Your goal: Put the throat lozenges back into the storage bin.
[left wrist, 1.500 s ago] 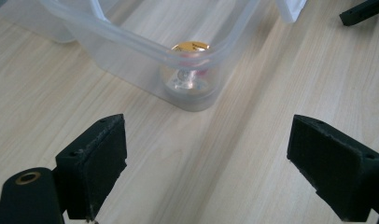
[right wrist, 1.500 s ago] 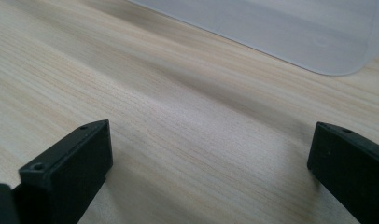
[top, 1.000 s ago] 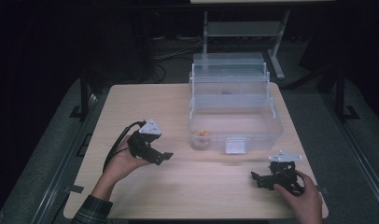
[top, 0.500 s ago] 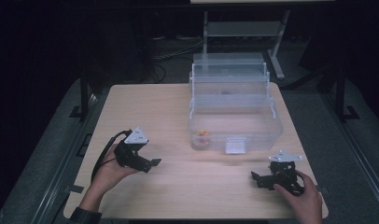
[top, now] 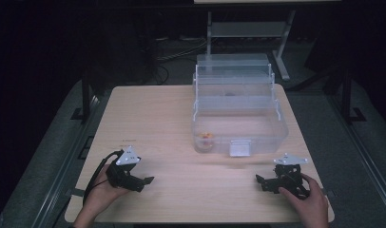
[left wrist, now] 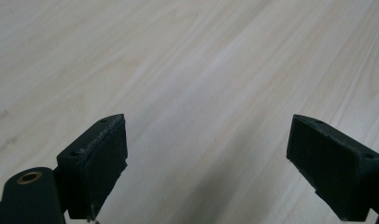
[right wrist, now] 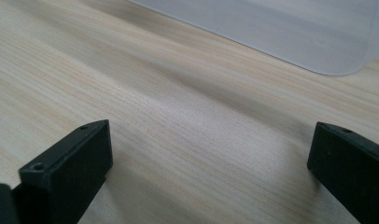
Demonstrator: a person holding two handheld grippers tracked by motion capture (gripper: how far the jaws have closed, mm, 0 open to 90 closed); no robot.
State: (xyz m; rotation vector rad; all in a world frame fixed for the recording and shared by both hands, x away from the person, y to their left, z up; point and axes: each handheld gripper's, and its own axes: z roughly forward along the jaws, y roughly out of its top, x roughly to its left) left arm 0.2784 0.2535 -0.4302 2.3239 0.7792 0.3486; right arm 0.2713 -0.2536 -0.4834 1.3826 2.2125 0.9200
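One small orange object [top: 207, 137] sits in the near-left corner of the clear tiered box [top: 276, 124], at the table's far right. Both your grippers — left gripper [top: 142, 181], right gripper [top: 261, 182] — rest spread and empty near you. Reach in carelessly and a jaw could catch the box's front wall — shoving the light box.

Lab or recording studio setting. Pale wood tabletop [top: 181, 114] isolated in a dark, blacked-out room. Metal stand [top: 248, 28] with shelf beyond the far edge, loose cables [top: 177, 50] on grey floor behind the far left corner, black frame rails [top: 84, 95] along the left and right edges. No domestic furnishings visible.
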